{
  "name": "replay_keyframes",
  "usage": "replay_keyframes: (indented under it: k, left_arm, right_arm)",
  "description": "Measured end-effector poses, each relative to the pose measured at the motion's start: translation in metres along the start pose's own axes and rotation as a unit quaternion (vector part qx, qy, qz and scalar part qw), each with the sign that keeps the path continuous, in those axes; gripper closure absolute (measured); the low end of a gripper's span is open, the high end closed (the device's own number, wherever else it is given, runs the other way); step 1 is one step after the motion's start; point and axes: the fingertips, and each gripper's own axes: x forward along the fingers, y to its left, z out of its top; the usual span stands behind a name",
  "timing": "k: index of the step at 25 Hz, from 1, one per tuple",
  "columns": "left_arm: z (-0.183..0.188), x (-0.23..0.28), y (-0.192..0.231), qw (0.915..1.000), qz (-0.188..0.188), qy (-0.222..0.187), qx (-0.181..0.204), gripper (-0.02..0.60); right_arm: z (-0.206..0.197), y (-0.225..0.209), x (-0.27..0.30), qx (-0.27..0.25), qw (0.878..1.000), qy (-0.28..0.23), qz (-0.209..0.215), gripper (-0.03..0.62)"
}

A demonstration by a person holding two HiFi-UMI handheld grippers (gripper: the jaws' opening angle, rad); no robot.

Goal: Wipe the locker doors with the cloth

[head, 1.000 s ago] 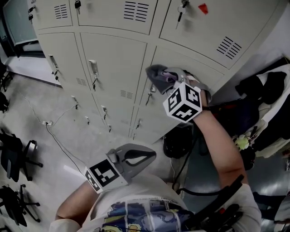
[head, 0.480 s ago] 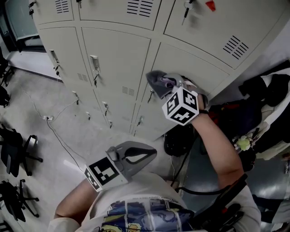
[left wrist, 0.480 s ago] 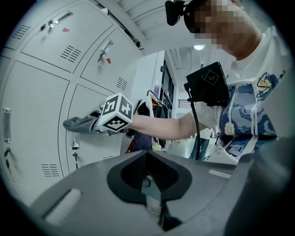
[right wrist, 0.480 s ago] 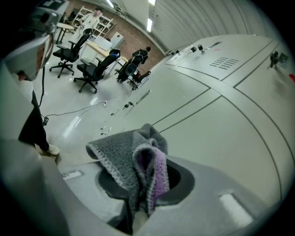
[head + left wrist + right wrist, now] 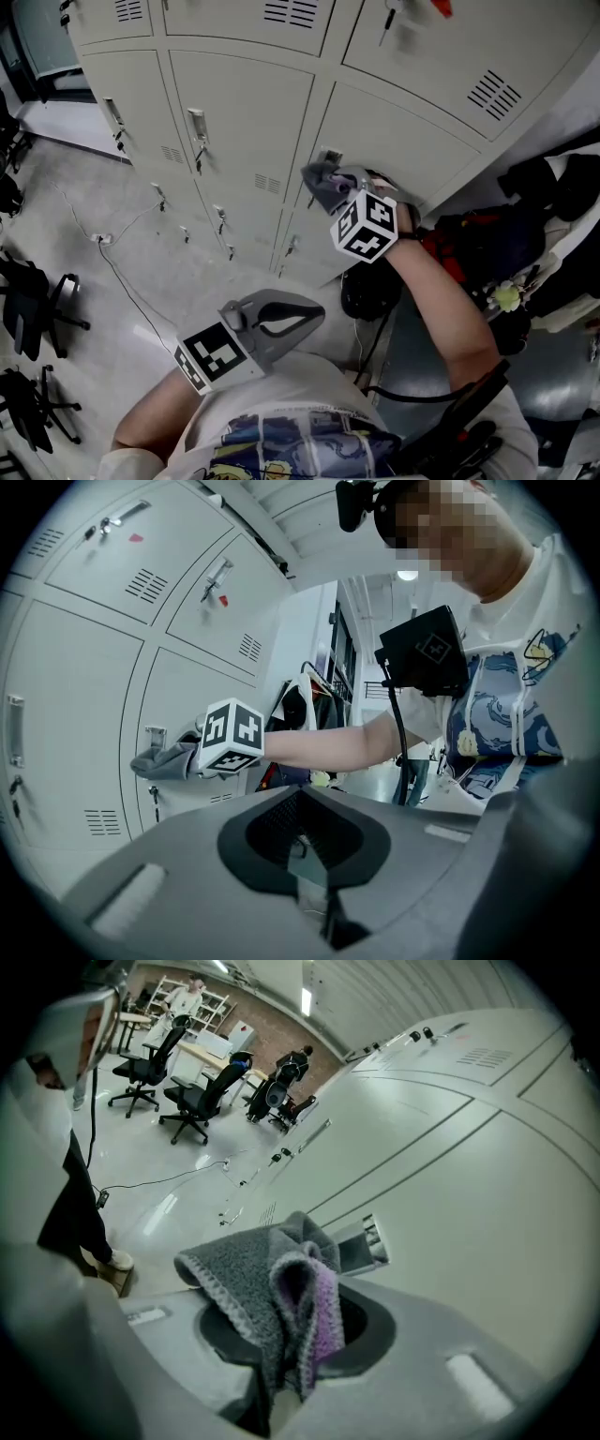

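Right gripper (image 5: 337, 187) is clamped on the cloth (image 5: 281, 1283), which sits against the locker door (image 5: 412, 131) just below the latch plate (image 5: 330, 157). Risk: a loose fold could snag on the latch and drag out of the jaws. Left gripper (image 5: 309, 319) has jaws together on nothing and hangs idle, near and to the left. Vs 1 s ago: the cloth has slid off the latch, now exposed; left gripper unchanged.
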Motion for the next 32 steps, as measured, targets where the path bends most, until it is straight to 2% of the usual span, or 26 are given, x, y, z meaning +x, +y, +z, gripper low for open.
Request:
replay_keyframes:
  k: [7, 14, 27, 32]
  left_arm:
    - [-0.006, -0.002, 0.001, 0.9999, 0.006, 0.005, -0.008, 0.577]
    - [-0.004, -0.004, 0.001, 0.9999, 0.003, 0.010, -0.004, 0.577]
    - [-0.005, 0.006, -0.002, 0.9998, -0.016, 0.009, -0.004, 0.577]
    - [-0.006, 0.008, -0.002, 0.9998, -0.018, 0.012, -0.005, 0.577]
  right_arm:
    - [-0.007, 0.015, 0.016, 0.013, 1.000, 0.002, 0.025, 0.508]
    - [-0.009, 0.020, 0.006, 0.019, 1.000, -0.003, 0.014, 0.508]
    - [-0.074, 0.051, 0.004, 0.048, 0.997, 0.054, 0.016, 0.508]
    - [-0.071, 0.062, 0.020, 0.052, 0.997, 0.053, 0.018, 0.508]
